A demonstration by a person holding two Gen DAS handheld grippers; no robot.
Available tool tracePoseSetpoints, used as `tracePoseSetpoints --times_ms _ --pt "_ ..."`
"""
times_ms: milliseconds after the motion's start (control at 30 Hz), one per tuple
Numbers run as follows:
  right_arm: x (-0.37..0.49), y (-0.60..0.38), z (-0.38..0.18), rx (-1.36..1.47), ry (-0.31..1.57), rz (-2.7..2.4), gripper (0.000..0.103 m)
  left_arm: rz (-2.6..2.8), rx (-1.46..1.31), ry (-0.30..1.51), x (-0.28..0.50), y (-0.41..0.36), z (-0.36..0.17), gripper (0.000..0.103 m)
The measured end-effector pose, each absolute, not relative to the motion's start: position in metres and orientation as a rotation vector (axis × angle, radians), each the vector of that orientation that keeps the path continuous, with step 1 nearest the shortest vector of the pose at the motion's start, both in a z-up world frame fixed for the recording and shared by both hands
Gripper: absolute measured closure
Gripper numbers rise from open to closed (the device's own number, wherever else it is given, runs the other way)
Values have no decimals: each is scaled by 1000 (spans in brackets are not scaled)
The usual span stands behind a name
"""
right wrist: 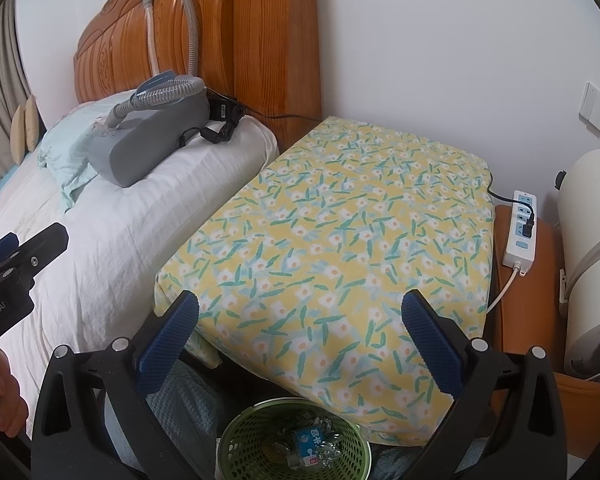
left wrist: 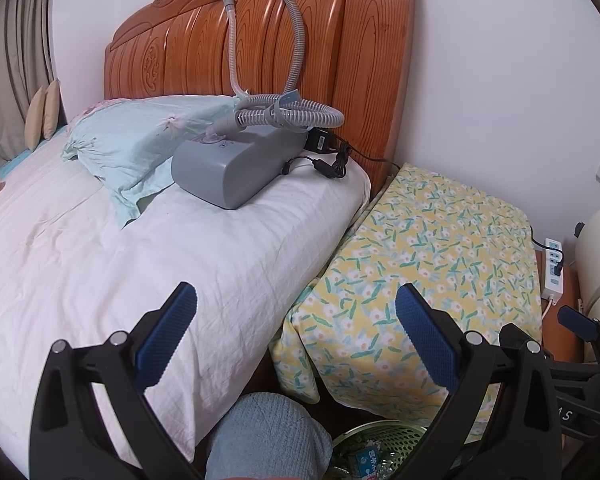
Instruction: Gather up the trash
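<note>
The round green perforated plastic trash basket [right wrist: 296, 438], already holding crumpled wrappers, is sitting on the floor directly below my right gripper [right wrist: 300, 336], nearer than my left gripper [left wrist: 296, 328], both with fingers spread apart and empty.

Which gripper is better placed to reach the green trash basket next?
Right. The green basket sits fully in view between the open right gripper fingers; the left gripper, also open, faces the bed, basket at its lower edge.
</note>
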State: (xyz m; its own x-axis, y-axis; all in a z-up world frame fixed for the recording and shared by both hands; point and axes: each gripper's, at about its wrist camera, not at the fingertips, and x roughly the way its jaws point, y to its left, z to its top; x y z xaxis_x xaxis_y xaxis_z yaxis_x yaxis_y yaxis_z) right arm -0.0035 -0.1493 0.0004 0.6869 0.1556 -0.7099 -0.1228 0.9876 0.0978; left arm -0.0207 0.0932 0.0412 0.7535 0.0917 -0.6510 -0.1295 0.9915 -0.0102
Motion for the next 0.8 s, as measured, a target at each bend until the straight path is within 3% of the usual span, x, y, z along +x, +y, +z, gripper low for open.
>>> tracePoseSetpoints --times_ms 800 --pt "-4 -149 -1 41 804 156 2 132 -57 712 -24 95 38 8"
